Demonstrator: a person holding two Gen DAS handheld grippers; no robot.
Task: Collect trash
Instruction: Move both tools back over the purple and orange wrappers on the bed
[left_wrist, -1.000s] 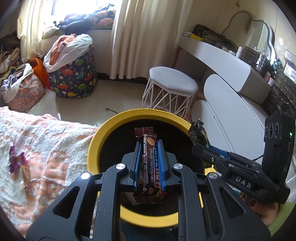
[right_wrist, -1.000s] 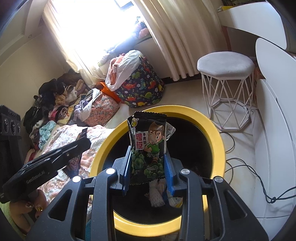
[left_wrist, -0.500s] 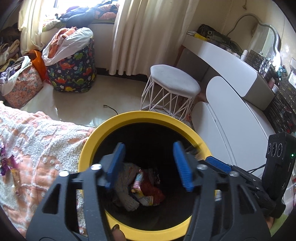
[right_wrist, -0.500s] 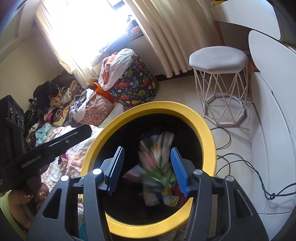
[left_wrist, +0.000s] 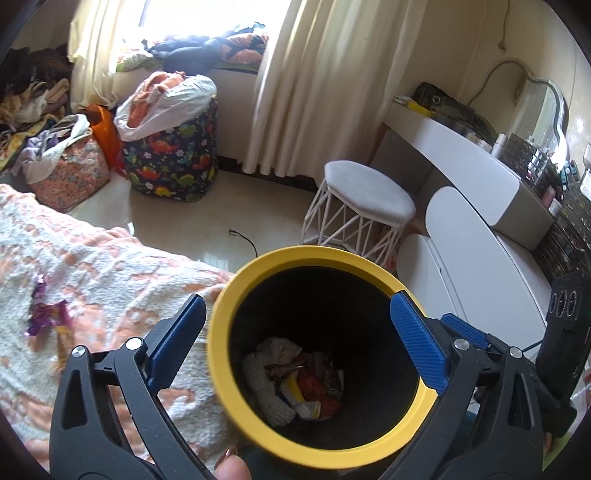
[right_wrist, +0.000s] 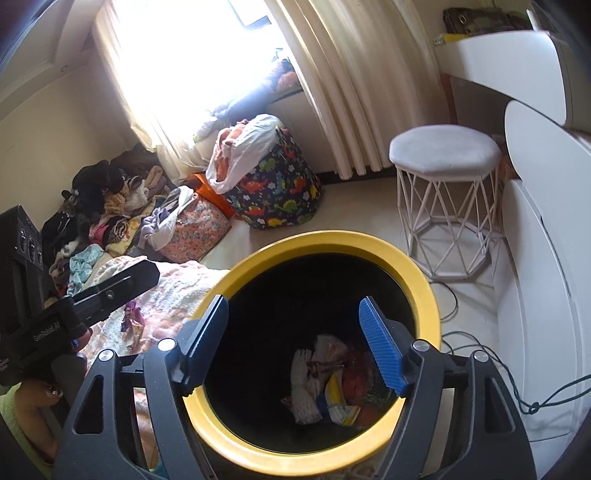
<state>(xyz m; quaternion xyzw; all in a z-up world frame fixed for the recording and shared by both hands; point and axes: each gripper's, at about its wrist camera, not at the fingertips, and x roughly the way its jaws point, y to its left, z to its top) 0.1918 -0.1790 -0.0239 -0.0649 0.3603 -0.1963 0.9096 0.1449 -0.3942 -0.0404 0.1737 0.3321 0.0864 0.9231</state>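
A black bin with a yellow rim (left_wrist: 258, 273) stands beside the bed; it also shows in the right wrist view (right_wrist: 332, 242). Several wrappers and crumpled tissues (left_wrist: 295, 376) lie at its bottom, seen too in the right wrist view (right_wrist: 328, 384). My left gripper (left_wrist: 299, 339) is open and empty above the bin mouth. My right gripper (right_wrist: 299, 347) is open and empty above the bin too. A purple wrapper (left_wrist: 46, 314) lies on the pink-and-white blanket (left_wrist: 92, 266) at the left, also visible in the right wrist view (right_wrist: 131, 319).
A white wire-frame stool (left_wrist: 364, 206) stands on the floor beyond the bin. A dinosaur-print bag (left_wrist: 171, 166) and a floral bag (left_wrist: 68, 170) sit by the curtain. A white curved dresser (left_wrist: 476, 206) runs along the right. Cables (right_wrist: 480, 343) lie on the floor.
Both grippers opened and dropped their snack wrappers into the bin. Both have since opened wider and drawn back a little above the bin.
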